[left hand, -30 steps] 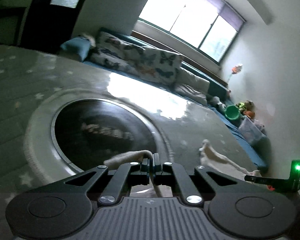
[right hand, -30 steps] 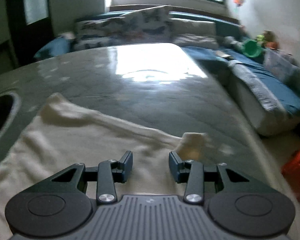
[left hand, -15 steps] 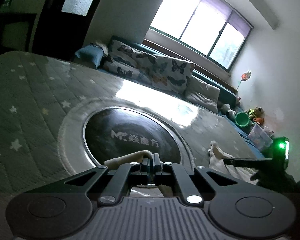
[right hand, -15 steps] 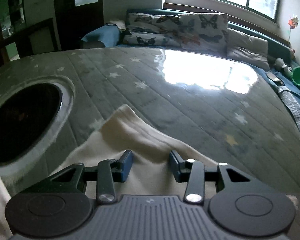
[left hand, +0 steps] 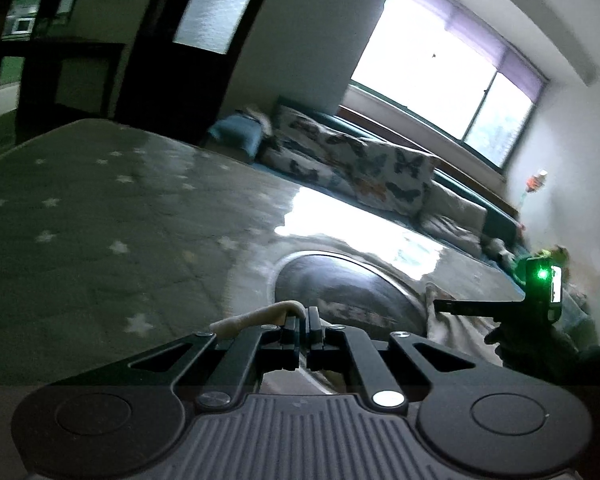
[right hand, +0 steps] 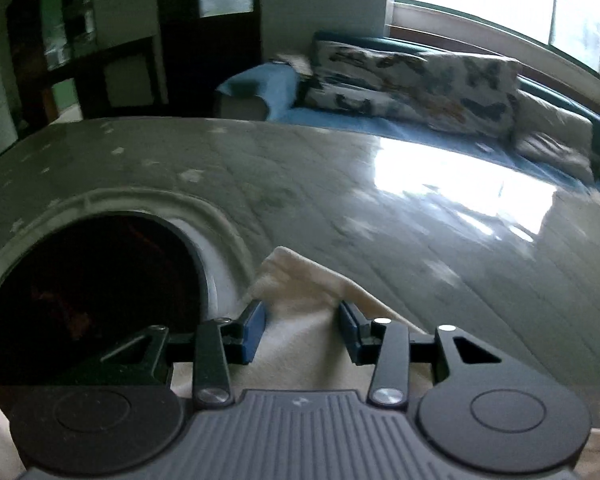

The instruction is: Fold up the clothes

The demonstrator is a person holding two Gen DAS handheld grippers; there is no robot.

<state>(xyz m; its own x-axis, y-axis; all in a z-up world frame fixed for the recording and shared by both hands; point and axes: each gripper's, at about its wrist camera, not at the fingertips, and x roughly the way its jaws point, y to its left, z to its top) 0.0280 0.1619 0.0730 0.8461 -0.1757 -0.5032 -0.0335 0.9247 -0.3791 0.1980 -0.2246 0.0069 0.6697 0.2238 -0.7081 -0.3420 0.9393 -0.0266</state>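
Cream, soft knit garment (right hand: 300, 300) looks light and floppy: left gripper (left hand: 308, 322) pinches its edge, right gripper (right hand: 302, 330) gapes over 1 corner, best gripped there.

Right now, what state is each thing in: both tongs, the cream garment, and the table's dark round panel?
Left tongs: shut on an edge of the cream knitted garment.
Right tongs: open, held over the garment, not gripping it.
Cream knitted garment: spread on the table, one corner rumpled, not yet folded.
Dark round panel in the grey star-patterned tabletop: mostly uncovered.
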